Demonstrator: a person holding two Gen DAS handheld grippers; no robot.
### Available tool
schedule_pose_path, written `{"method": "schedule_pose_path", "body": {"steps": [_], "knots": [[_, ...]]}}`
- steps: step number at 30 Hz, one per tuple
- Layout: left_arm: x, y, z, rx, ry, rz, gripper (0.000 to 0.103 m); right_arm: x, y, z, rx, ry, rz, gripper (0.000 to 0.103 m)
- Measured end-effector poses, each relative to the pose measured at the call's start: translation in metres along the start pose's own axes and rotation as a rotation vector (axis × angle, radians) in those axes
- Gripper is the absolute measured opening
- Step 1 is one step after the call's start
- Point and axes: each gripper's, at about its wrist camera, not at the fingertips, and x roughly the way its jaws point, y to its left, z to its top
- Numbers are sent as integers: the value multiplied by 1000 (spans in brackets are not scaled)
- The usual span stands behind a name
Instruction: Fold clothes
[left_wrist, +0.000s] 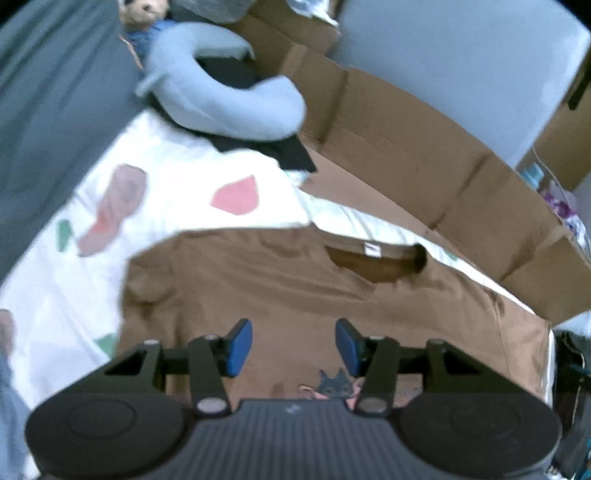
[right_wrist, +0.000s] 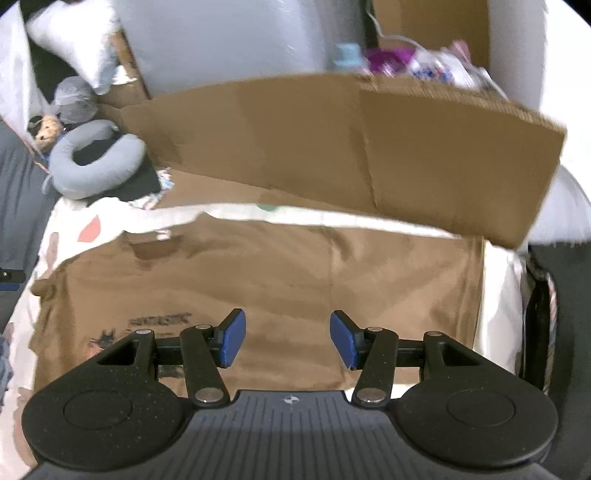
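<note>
Two tongs, left (left_wrist: 293, 347) and right (right_wrist: 288, 339), gaping over one brown T-shirt (left_wrist: 295, 291).

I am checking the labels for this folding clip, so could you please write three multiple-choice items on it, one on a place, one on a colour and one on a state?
1. Where does the neck pillow lie?
A. on the T-shirt
B. beyond the T-shirt, near the teddy bear
C. inside a cardboard box

2. What colour is the T-shirt?
A. brown
B. green
C. white

3. How do the left gripper and right gripper stand?
A. both shut on cloth
B. one open, one shut
C. both open, holding nothing

Answers:
1 B, it sits at the sheet's far end by the bear.
2 A, brown cloth with a printed cat.
3 C, a wide gap shows between each pair of blue pads.
</note>
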Motion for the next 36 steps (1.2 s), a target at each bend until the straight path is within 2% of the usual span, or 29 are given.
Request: {"method": "schedule_pose_path", "body": {"steps": [5, 8, 9, 12, 14, 18, 24, 30, 36], "knots": [[-38, 14, 11, -1, -3, 8, 57, -35, 35, 28, -23, 15, 28, 69], [-64, 22, 12, -1, 4, 7, 60, -52, 62, 39, -81, 62, 39, 74], [-73, 23, 10, 9, 10, 5, 64, -57, 72, 41, -109, 87, 45, 75], [-99, 29, 0, 50, 27, -22, 64, -76, 103, 47, -197, 137, 54, 75], [-119, 34, -9, 82, 41, -36, 70, -91, 120, 52, -226, 162, 66, 77], [-151, 51, -26, 91, 65, -64, 72, -122, 149, 62, -251, 208, 79, 84], [-193, 78, -32, 75, 57, -75, 74, -157, 167, 64, -230, 259, 22, 88], [-234, 106, -38, 59, 48, -85, 74, -192, 164, 64, -104, 227, 14, 89], [-272, 127, -29, -10, 5, -74, 75, -225, 170, 60, -96, 196, 17, 89]]}}
